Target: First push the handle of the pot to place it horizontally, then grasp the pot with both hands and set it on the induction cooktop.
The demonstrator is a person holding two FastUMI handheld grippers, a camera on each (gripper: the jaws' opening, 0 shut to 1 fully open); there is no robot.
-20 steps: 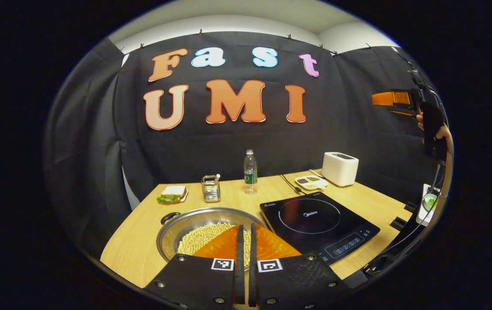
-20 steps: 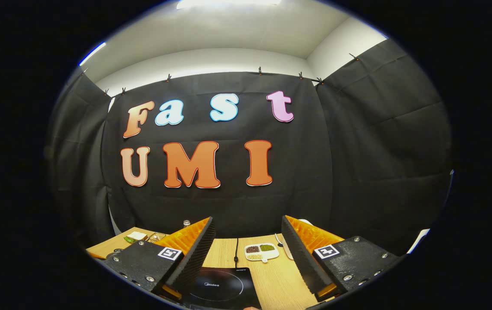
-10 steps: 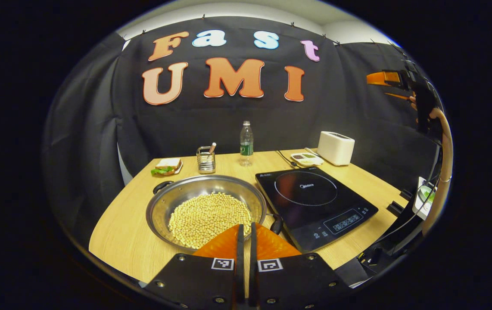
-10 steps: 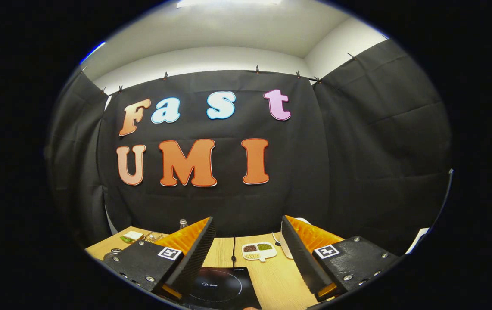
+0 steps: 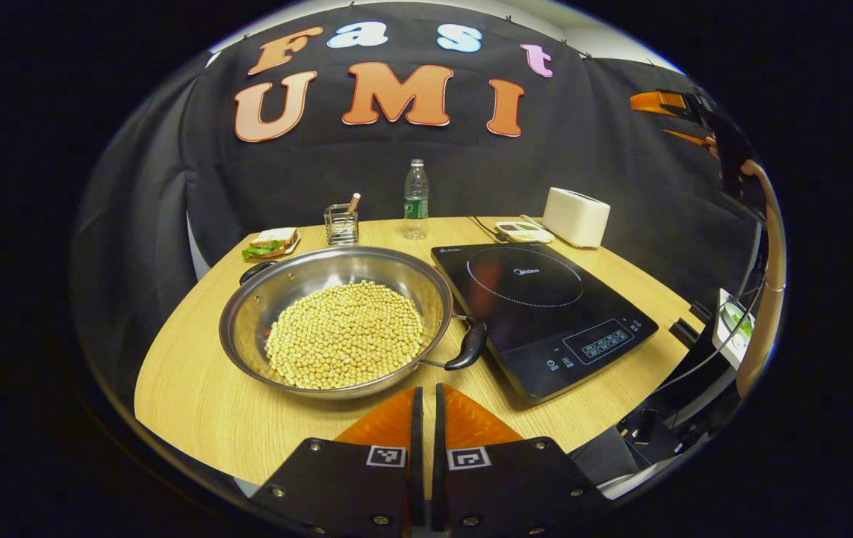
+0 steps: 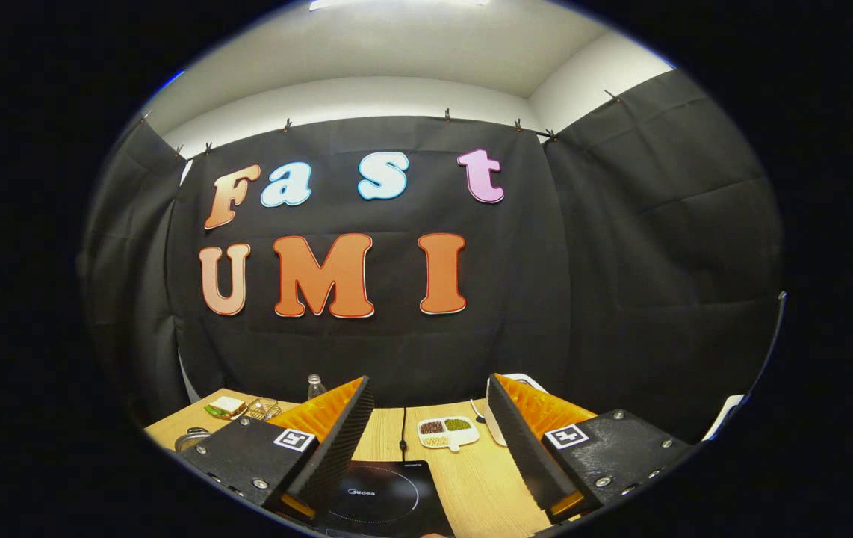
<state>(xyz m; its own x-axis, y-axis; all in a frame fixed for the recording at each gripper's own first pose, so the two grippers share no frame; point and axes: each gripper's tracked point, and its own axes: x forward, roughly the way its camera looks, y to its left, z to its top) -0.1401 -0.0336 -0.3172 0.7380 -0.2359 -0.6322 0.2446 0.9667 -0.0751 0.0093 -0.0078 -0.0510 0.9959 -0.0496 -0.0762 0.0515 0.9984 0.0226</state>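
Note:
A wide steel pot (image 5: 299, 288) full of yellow beans sits on the wooden table (image 5: 195, 396), left of the black induction cooktop (image 5: 546, 317). One black handle (image 5: 469, 345) points near-right toward the cooktop, the other handle (image 5: 251, 270) far-left. My left gripper (image 5: 426, 400) is shut and empty, held above the table's near edge, short of the pot. My right gripper (image 6: 430, 418) is open and empty, high above the cooktop (image 6: 385, 504); it also appears as the right gripper (image 5: 669, 112) far up at the right in the left gripper view.
Along the table's back stand a sandwich plate (image 5: 271, 243), a wire utensil holder (image 5: 340, 223), a water bottle (image 5: 415, 198), a divided dish of grains (image 5: 522, 232) and a white toaster (image 5: 576, 217). A cable (image 5: 482, 223) runs from the cooktop's back. A person's forearm (image 5: 770, 261) is at the right.
My left gripper has pulled back and tilted down, so the whole pot and both handles have come into view. The right gripper has barely moved and stays open.

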